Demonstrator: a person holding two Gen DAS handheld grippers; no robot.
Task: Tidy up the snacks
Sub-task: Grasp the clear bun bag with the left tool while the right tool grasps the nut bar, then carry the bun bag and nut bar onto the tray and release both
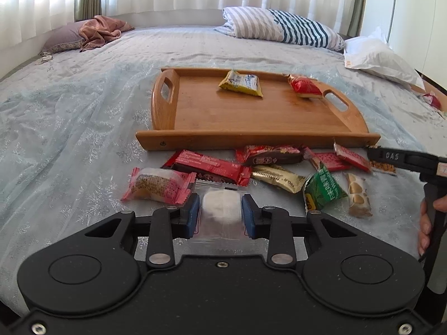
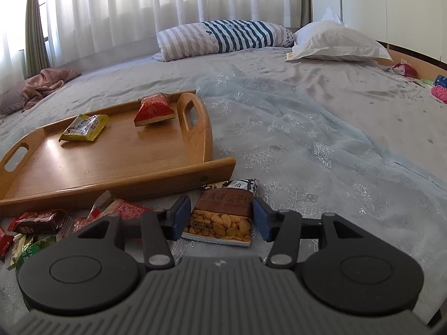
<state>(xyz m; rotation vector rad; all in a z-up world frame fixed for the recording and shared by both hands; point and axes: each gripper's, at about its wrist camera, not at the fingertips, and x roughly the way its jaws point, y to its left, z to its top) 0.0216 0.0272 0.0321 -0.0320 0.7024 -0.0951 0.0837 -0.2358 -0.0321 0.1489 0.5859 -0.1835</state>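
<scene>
A wooden tray (image 1: 251, 111) lies on the bed and holds a yellow snack packet (image 1: 241, 83) and a red snack packet (image 1: 305, 86); the tray also shows in the right wrist view (image 2: 117, 164). Several loose snacks (image 1: 245, 167) lie in front of the tray. My left gripper (image 1: 221, 212) has its blue pads on both sides of a clear-wrapped white snack (image 1: 221, 209), touching it. My right gripper (image 2: 219, 217) straddles a brown packet of seeds (image 2: 223, 215) lying on the bed; its pads stand a little apart from the packet.
A pink-wrapped cake (image 1: 159, 185) lies left of the left gripper. A striped pillow (image 1: 282, 26) and a white pillow (image 1: 380, 58) lie at the bed's far right. A pink cloth (image 1: 100, 32) lies at the far left. Curtains hang behind.
</scene>
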